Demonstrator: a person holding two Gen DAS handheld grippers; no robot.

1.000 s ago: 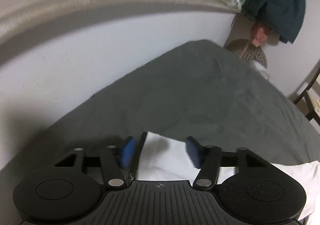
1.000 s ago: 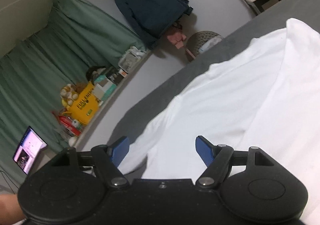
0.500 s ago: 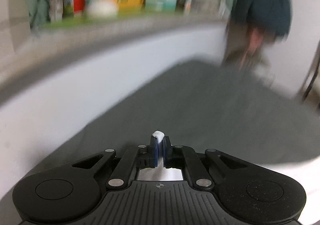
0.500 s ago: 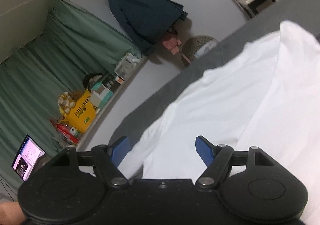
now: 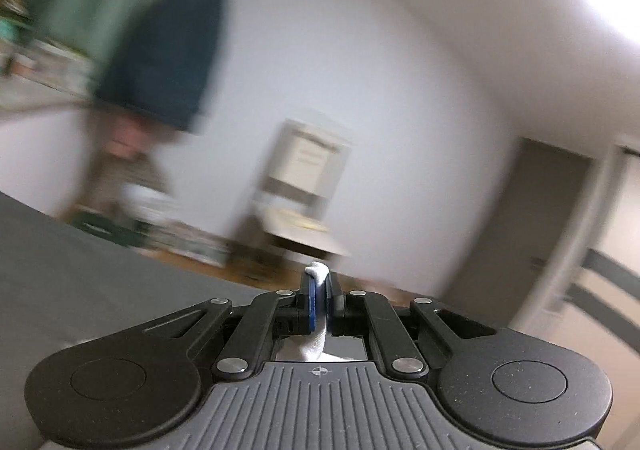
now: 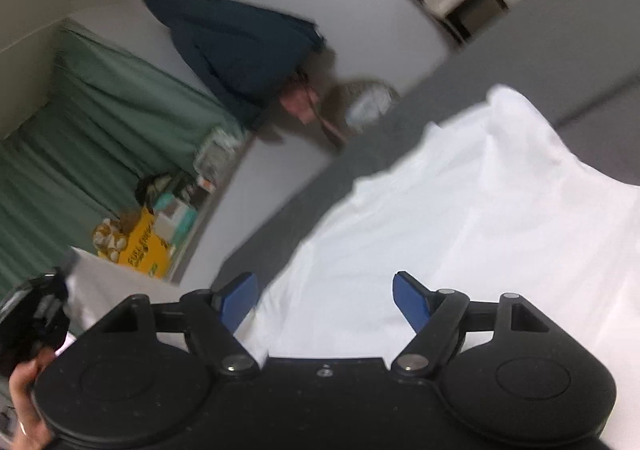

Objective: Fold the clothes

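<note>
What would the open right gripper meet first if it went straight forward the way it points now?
Probably the white cloth garment: it lies spread on the dark grey bed cover directly ahead of the right gripper, between its open blue fingers. Depth is unclear.

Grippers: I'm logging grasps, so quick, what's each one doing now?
Left gripper: closed on the white garment.
Right gripper: open, holding nothing.
</note>
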